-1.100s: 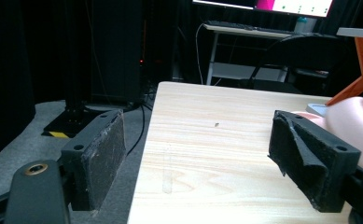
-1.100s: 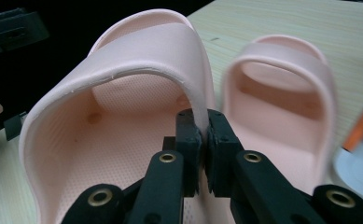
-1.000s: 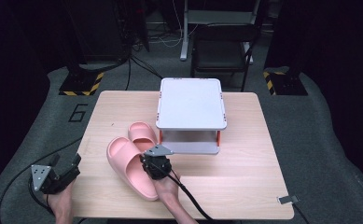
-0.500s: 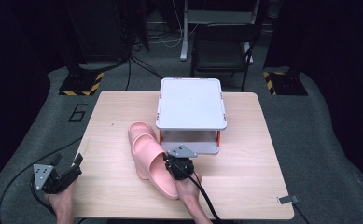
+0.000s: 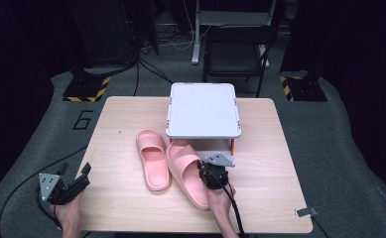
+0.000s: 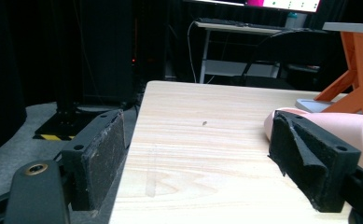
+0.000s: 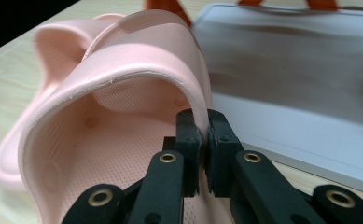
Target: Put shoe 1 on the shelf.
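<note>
Two pink slippers [image 5: 153, 158] lie mid-frame; the right gripper [image 5: 211, 174] pinches the nearer slipper's strap [image 7: 195, 100] to drag it beside its mate, while the left gripper [image 5: 76, 181] waits released.

On the counter [image 5: 121, 124], two slippers lie side by side: the left slipper [image 5: 153, 158] and the right slipper [image 5: 188, 173], whose far end reaches under the raised tray stand [image 5: 203, 110] behind it.

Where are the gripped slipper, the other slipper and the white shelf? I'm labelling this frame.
gripped slipper [image 5: 186, 171], high view, on its footbed.
other slipper [image 5: 152, 161], high view, on its footbed.
white shelf [image 5: 203, 110], high view, on its top panel.
</note>
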{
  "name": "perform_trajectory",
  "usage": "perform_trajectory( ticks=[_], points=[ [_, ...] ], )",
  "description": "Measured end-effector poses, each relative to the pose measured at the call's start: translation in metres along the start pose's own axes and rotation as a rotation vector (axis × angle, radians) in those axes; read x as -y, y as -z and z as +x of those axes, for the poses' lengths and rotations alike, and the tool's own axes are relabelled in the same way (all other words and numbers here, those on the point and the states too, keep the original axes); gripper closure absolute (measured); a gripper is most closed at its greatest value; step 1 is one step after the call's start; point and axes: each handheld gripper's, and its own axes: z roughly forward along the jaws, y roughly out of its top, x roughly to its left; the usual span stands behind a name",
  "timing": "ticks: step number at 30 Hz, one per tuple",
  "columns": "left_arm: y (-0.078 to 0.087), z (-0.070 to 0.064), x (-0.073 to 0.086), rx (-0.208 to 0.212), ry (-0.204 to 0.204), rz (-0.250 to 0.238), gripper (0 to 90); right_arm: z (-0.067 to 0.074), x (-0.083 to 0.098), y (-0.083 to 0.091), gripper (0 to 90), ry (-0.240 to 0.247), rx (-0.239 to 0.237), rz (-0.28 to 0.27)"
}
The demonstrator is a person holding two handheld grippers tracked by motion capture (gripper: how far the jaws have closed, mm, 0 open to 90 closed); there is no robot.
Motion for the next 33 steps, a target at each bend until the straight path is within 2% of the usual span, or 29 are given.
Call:
perform_trajectory(
  ticks=[4,5,6,7,8,9,12,13,17,18,26,30,32,33],
  points=[
    [-0.001,-0.003,0.0,0.008,-0.005,0.01,18.8,-0.012,-0.001,0.0,85.4,-0.039,0.056,0.008],
    [-0.002,-0.003,0.0,0.009,-0.007,0.013,18.8,-0.015,-0.003,-0.003,85.4,-0.061,0.091,0.011],
    [-0.001,-0.003,0.0,0.01,-0.014,0.018,18.8,-0.015,-0.003,-0.003,85.4,-0.061,0.091,0.011],
    [-0.002,-0.004,0.0,0.011,-0.005,0.013,18.8,-0.017,-0.003,-0.005,85.3,-0.072,0.099,0.005],
    [-0.002,-0.005,0.0,0.012,-0.005,0.013,18.8,-0.019,-0.004,-0.009,85.3,-0.095,0.128,0.01],
    [-0.002,-0.005,0.0,0.012,-0.003,0.015,18.8,-0.019,-0.004,-0.011,85.3,-0.099,0.14,0.011],
    [-0.002,-0.004,0.0,0.014,-0.009,0.015,18.8,-0.019,-0.005,-0.016,85.3,-0.121,0.156,0.011],
    [-0.002,-0.004,0.0,0.014,-0.008,0.015,18.8,-0.017,-0.005,-0.02,85.2,-0.144,0.177,0.015],
    [-0.002,-0.004,0.0,0.014,-0.004,0.014,18.8,-0.014,-0.004,-0.026,85.2,-0.161,0.198,0.014],
    [-0.002,-0.004,0.0,0.015,-0.007,0.015,18.8,-0.011,-0.004,-0.03,85.2,-0.176,0.216,0.016],
    [-0.003,-0.006,0.001,0.017,0.002,0.009,18.8,-0.004,-0.011,-0.039,85.1,-0.202,0.239,-0.003],
    [-0.004,-0.014,-0.003,0.048,-0.024,0.01,18.8,-0.001,-0.016,-0.044,85.0,-0.224,0.252,-0.014],
    [-0.008,-0.024,-0.007,0.086,-0.042,0.012,18.8,0.001,-0.016,-0.046,85.0,-0.227,0.258,-0.024],
    [-0.013,-0.036,-0.01,0.136,-0.059,0.013,18.8,0.002,-0.015,-0.048,85.0,-0.225,0.265,-0.034]
  ],
)
